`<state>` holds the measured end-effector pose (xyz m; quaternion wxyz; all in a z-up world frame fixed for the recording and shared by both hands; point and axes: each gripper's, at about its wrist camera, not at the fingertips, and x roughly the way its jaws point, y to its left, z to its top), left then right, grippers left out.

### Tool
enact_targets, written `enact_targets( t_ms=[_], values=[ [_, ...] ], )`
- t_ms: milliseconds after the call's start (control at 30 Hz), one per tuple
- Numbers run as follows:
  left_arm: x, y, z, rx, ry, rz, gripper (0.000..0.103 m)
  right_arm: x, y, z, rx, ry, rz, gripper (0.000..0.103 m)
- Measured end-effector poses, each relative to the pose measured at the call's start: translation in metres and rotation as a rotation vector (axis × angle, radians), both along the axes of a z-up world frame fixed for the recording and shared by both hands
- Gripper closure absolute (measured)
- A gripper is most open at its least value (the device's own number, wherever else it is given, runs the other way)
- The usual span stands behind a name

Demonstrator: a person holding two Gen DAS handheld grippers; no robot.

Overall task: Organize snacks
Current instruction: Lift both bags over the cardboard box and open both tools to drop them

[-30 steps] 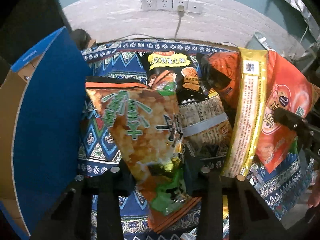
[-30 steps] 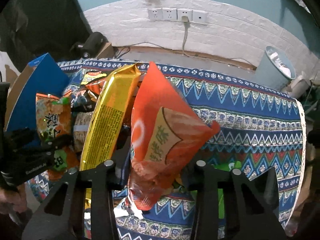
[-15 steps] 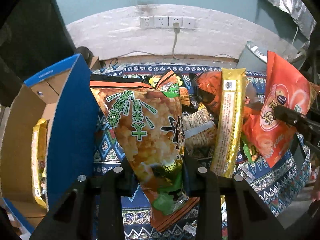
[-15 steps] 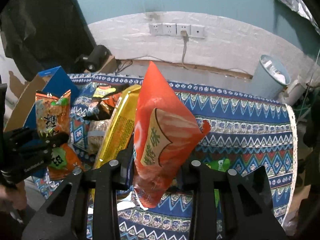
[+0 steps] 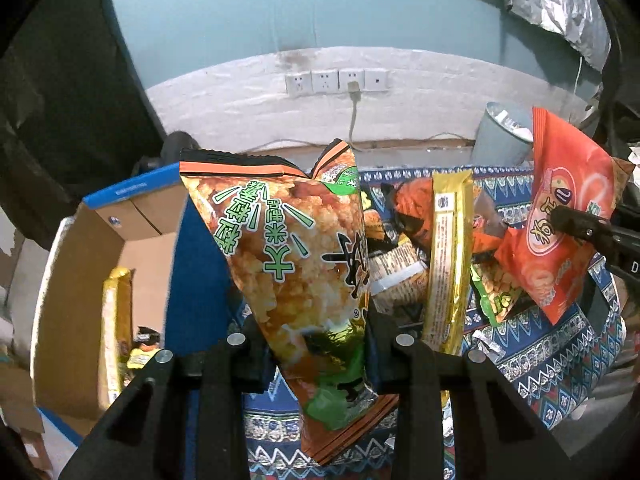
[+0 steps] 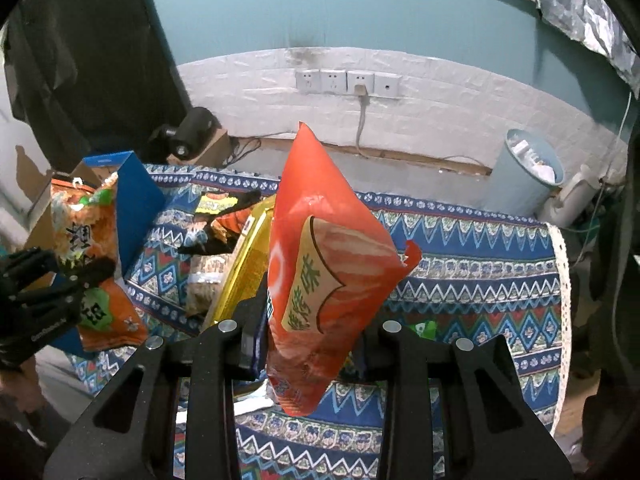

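- Cardboard, brown inside and blue outside: the box (image 5: 92,272) sits open at the far left of my left view, with a gold packet (image 5: 116,328) standing inside against its wall and a small dark item beside it.
- Just right of the box, my left gripper (image 5: 320,344) is clamped on the lower part of the orange-and-green rice cracker bag (image 5: 288,256), which hangs clear above the patterned cloth (image 5: 560,364).
- To do this step well, I judge I should carry the bag over the blue flap, lower it upright into the box beside the gold packet, and release only once its bottom rests inside.
- Further right, the loose pile lies on the cloth: one long gold stick pack (image 5: 448,256), one dark orange bag behind it, one pale clear-wrapped pack, one small green-yellow packet. I count at least four; overlaps may hide more.
- At the far right, my right gripper (image 6: 316,340) pinches the red snack bag (image 6: 324,248) near its lower edge, also held off the cloth.
- This bag is puffy and slippery, so I judge a firm pinch and a slow swing toward the box will keep it from sliding out.
- Counted: two bags held, one box, two grippers, one grey bin (image 6: 528,172) beyond the table.
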<state>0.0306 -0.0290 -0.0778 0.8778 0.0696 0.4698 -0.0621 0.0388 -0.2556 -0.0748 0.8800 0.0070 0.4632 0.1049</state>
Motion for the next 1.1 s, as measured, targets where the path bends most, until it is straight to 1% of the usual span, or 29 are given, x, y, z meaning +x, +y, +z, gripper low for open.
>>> enact_targets(
  t_ms=[200,433,533,633,800,1100],
  values=[
    [-0.008,0.005,0.019,0.017,-0.055,-0.013,0.068,-0.006,0.007,0.014,0.003,-0.024,0.01,0.072],
    [-0.014,0.016,0.038,0.048,-0.115,-0.01,0.068,-0.006,0.023,0.029,-0.028,-0.057,0.038,0.072],
    [-0.017,0.022,0.044,0.06,-0.134,-0.006,0.068,-0.005,0.027,0.035,-0.03,-0.072,0.049,0.072],
    [-0.018,0.03,0.05,0.054,-0.141,0.002,0.068,-0.004,0.035,0.043,-0.02,-0.087,0.062,0.072],
    [-0.02,0.044,0.057,0.07,-0.169,0.018,0.068,-0.002,0.057,0.055,-0.007,-0.112,0.098,0.072],
    [-0.021,0.082,0.062,0.063,-0.185,0.076,0.068,0.003,0.108,0.067,0.003,-0.134,0.19,0.072]
  ],
)
